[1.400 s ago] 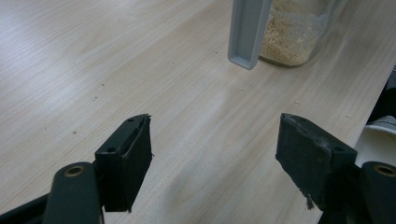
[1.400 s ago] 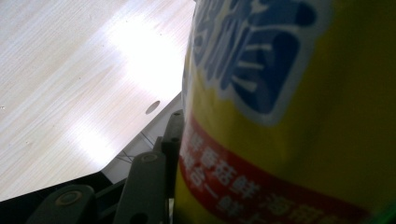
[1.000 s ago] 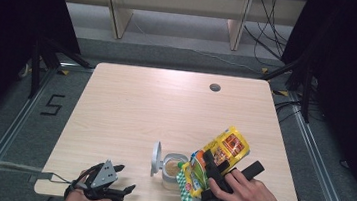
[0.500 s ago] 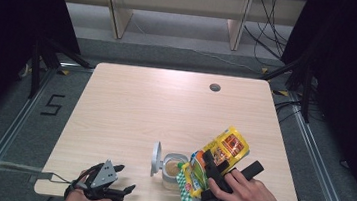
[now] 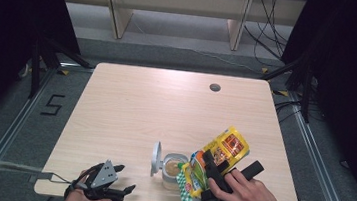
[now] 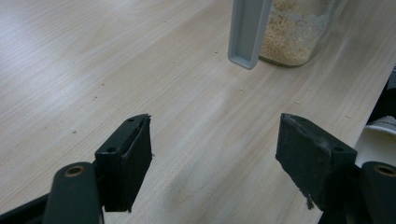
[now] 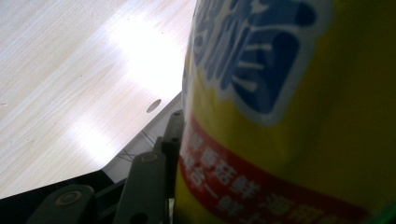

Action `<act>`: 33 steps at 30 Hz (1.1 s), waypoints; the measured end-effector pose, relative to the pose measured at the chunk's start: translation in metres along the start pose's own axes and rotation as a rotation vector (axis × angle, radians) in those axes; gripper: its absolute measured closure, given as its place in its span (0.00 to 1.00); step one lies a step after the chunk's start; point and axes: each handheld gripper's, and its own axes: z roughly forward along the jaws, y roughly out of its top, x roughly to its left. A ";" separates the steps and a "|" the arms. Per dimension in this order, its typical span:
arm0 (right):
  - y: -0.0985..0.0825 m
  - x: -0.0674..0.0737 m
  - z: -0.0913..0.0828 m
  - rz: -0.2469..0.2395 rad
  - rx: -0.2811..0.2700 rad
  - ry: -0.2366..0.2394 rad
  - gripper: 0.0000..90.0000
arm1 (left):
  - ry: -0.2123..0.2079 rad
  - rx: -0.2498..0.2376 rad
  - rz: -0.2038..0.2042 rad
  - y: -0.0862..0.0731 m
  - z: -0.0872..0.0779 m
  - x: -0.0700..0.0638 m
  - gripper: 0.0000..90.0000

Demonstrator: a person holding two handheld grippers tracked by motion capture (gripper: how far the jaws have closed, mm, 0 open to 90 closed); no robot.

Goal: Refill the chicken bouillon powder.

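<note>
At the table's near edge, the right gripper (image 5: 208, 170) clamps a tilted yellow foil snack bag (image 5: 221, 153) above a clear open-lidded jar (image 5: 174, 169), where a poor tilt could scatter grains while the left gripper (image 6: 215, 154) rests wide open.

The surface (image 5: 155, 113) is a pale, light-wood rectangular top with a small round dark grommet hole (image 5: 215, 88) near its far right corner. Close to the near edge, a little right of the middle, stands a clear glass jar (image 5: 174, 169) holding beige crumbly grains, its grey hinged lid (image 5: 156, 158) standing open on the left side. A few tiny crumbs (image 6: 299, 102) lie scattered on the wood beside the jar.
</note>
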 end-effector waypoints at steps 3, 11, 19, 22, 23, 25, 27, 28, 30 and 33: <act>0.000 0.001 0.000 0.021 -0.005 -0.002 0.71 | 0.010 0.026 0.028 0.000 -0.001 0.002 0.29; -0.001 0.001 0.000 0.002 0.002 -0.002 0.71 | 0.000 -0.003 -0.004 0.000 0.000 0.000 0.29; 0.000 0.001 0.001 0.007 -0.002 0.000 0.71 | 0.011 0.023 0.027 0.000 -0.001 0.002 0.29; 0.000 0.001 0.000 0.009 -0.003 0.001 0.71 | 0.013 0.008 0.027 0.000 -0.001 0.002 0.29; 0.000 0.002 0.000 0.013 -0.002 0.000 0.71 | 0.013 0.009 0.032 0.000 -0.001 0.002 0.29; 0.000 0.001 0.000 0.010 -0.001 -0.001 0.71 | 0.012 0.023 0.027 0.000 -0.001 0.002 0.29; 0.000 0.001 0.000 0.009 0.000 0.000 0.71 | 0.017 0.028 0.044 0.000 -0.002 0.003 0.29; 0.000 0.001 0.000 0.009 -0.001 0.000 0.71 | 0.017 0.027 0.041 0.000 -0.002 0.003 0.29; 0.000 0.002 0.000 0.010 -0.002 -0.001 0.71 | 0.013 0.010 0.023 0.000 -0.001 0.002 0.29; 0.000 0.002 0.000 0.009 -0.001 0.000 0.71 | 0.018 0.016 0.031 0.000 -0.001 0.002 0.29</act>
